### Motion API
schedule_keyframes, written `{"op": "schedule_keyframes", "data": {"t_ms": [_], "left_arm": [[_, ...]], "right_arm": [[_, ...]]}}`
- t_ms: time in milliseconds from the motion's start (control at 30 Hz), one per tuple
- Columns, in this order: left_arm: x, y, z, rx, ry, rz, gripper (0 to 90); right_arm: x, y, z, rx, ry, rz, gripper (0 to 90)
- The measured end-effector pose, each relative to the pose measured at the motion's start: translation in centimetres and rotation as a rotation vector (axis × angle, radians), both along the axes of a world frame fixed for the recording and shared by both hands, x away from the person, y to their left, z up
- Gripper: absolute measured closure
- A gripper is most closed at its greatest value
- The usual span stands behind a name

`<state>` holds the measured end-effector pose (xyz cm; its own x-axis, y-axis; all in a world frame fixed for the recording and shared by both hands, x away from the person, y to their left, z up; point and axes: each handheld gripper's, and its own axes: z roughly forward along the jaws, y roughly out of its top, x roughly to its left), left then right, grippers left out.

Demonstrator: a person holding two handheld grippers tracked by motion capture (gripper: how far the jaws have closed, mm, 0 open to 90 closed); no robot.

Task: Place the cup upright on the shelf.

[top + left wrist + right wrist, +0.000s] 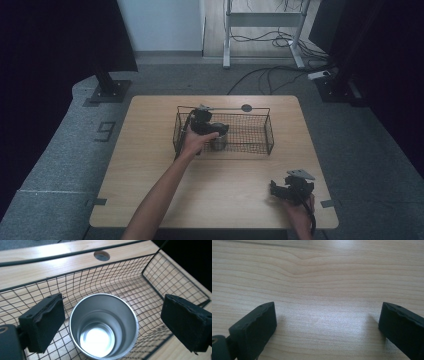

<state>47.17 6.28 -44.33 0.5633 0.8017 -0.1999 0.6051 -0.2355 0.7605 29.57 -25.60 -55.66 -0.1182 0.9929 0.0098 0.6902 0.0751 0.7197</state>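
Black padded jaws of the left gripper (110,322) stand spread on either side of the round brushed-steel cup (103,326), clear of its wall; it stands upright in the black wire-mesh basket (175,277) on the pale wooden table (150,165). It looks light, rigid and slippery, best pinched across its rim. Right gripper (324,327) rests spread, holding nothing.

One desk (150,170). One wire basket (260,131) on it, toward twelve o'clock. One steel cup (219,141) inside the basket, at its nine o'clock end. Two grippers: left (216,128) over the cup, right (278,189) at five o'clock.
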Motion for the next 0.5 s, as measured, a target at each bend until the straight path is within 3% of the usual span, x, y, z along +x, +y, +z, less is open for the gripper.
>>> {"op": "schedule_keyframes", "data": {"t_ms": [233, 500], "left_arm": [[-2.3, 0.9, 1.4, -0.027, -0.042, -0.051, 6.7], [-5.0, 2.2, 1.8, -0.046, -0.074, -0.087, 6.9]], "right_arm": [[0.0, 0.0, 0.0, -0.001, 0.0, 0.0, 1.4], [0.0, 0.0, 0.0, -0.001, 0.0, 0.0, 1.4]]}}
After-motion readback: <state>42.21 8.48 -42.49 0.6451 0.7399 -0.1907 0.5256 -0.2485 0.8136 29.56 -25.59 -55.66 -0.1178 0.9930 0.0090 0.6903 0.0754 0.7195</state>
